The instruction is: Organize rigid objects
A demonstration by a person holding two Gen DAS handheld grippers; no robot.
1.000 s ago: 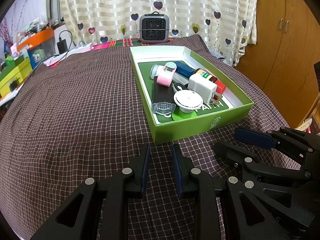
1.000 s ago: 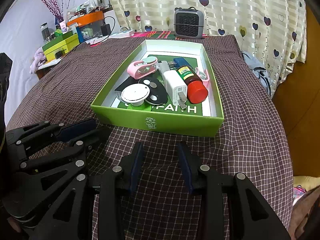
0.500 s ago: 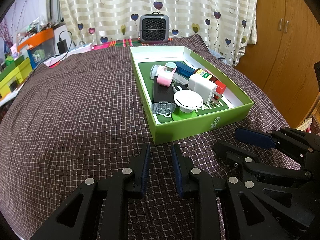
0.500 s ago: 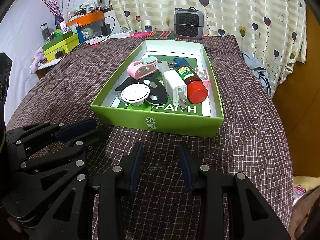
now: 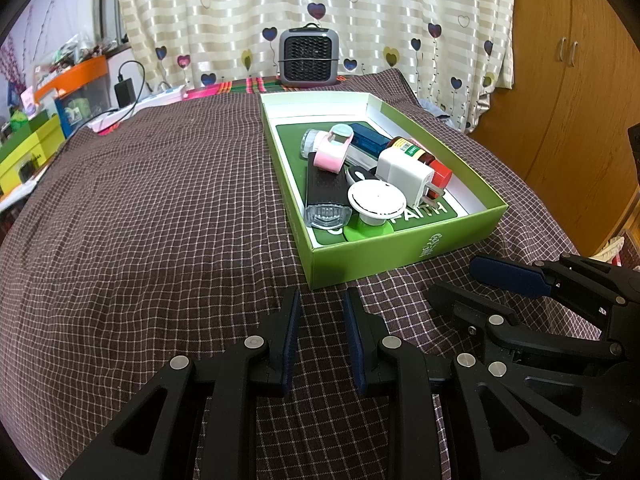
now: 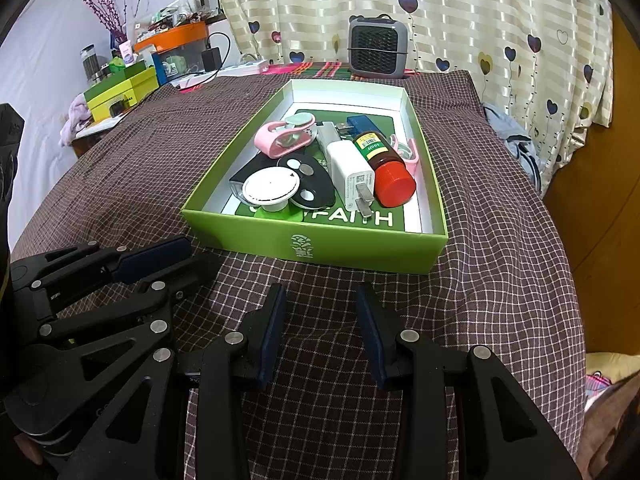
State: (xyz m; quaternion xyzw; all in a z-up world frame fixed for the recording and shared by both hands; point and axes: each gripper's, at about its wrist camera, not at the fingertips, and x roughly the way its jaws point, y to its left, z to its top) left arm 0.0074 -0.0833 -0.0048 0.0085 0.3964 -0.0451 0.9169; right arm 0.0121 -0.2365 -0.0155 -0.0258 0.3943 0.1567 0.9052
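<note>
Left tool (image 5: 318, 312) held nothing, jaws a narrow gap; right tool (image 6: 320, 308) also empty, jaws somewhat wider. Both hovered just short of the green box (image 6: 360, 250) on the checked bench (image 5: 160, 220), probably so either could reach in. Heaped inside: one red-capped bottle (image 6: 386, 162), one white charger (image 6: 352, 170), one white disc (image 6: 271, 189), one pink clip (image 5: 330, 154)

We've got the left gripper (image 5: 320, 300) and right gripper (image 6: 320, 296) side by side, angled down, jaws apart, both empty.
</note>
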